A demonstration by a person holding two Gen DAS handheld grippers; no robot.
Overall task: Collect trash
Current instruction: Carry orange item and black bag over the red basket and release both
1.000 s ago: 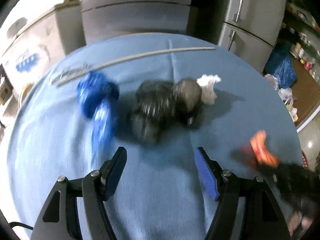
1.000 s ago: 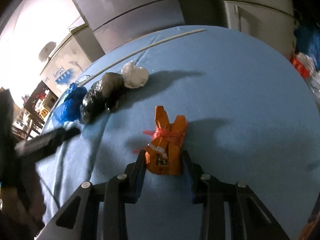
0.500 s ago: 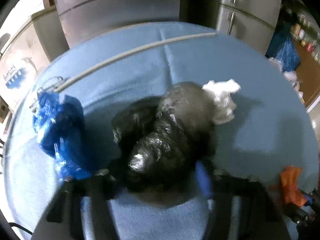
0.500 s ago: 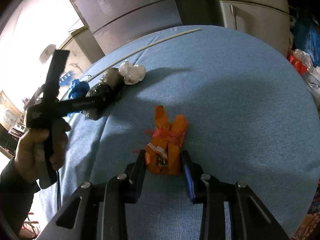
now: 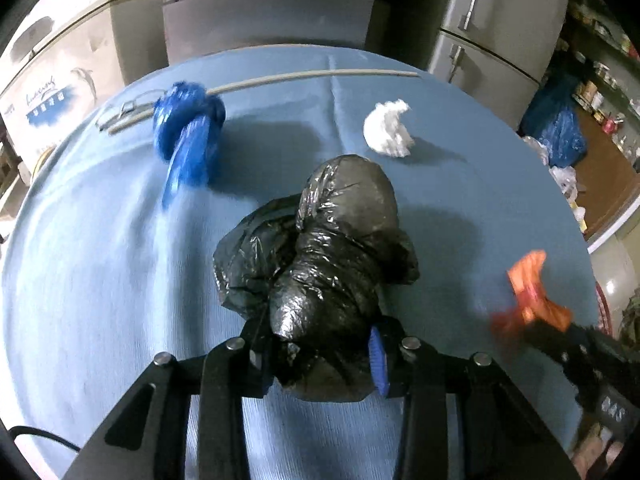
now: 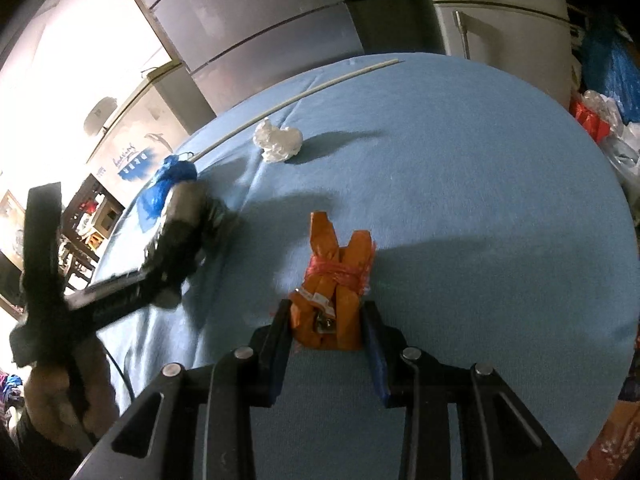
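**Both grippers loaded with trash**

On the blue cloth-covered table point(image 5: 100, 280), the left gripper point(image 5: 320, 360) is closing its jaws around the near end of a crumpled black plastic bag bundle point(image 5: 332, 248), soft, light and slippery, best pinched at a bunched fold. The right gripper point(image 6: 326, 336) pinches an orange wrapper bundle tied with red string point(image 6: 336, 280). A white crumpled paper ball point(image 5: 390, 128) and a blue plastic bag point(image 5: 188, 132) lie farther back
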